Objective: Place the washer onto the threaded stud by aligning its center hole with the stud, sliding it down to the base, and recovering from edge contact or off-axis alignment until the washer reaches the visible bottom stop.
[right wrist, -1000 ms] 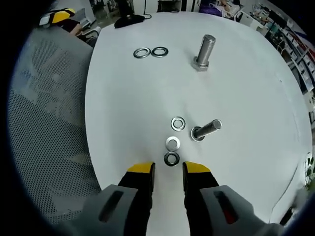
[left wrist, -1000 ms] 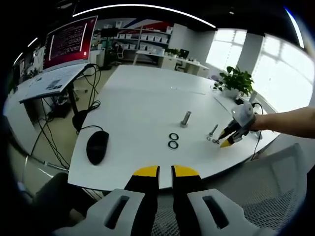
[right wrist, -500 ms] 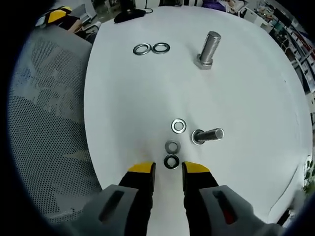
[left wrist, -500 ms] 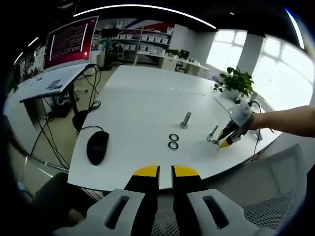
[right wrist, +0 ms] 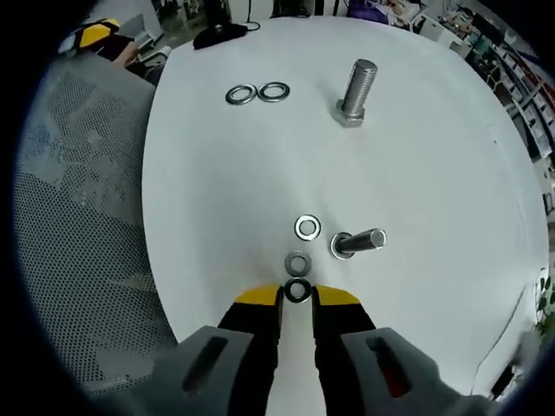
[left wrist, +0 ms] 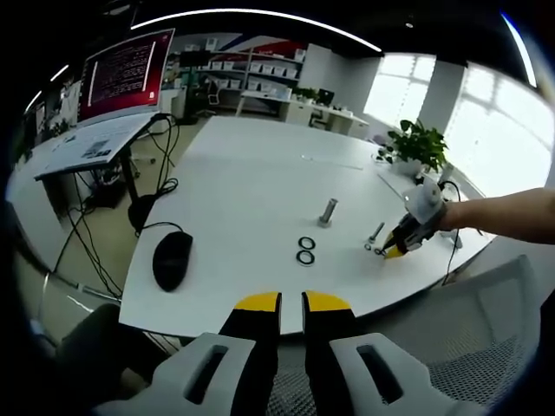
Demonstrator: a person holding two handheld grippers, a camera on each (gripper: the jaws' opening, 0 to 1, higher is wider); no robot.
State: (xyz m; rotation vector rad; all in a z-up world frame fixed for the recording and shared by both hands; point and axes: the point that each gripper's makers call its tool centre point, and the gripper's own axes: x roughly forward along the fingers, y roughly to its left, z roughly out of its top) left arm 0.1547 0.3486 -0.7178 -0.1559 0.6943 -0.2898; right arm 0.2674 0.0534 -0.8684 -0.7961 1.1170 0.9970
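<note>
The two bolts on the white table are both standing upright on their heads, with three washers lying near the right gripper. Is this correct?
Not quite. In the right gripper view only the far bolt stands upright; the near bolt lies on its side on the white table. The three washers do lie near the right gripper.

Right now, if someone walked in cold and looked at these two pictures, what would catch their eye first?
Probably the right gripper, its yellow-tipped jaws closing in around a dark washer near the edge of the white table. Just beyond it lie two more washers and a bolt on its side, with an upright stud and a pair of washers farther off. In the left gripper view, a red-lit monitor glows at the upper left.
</note>
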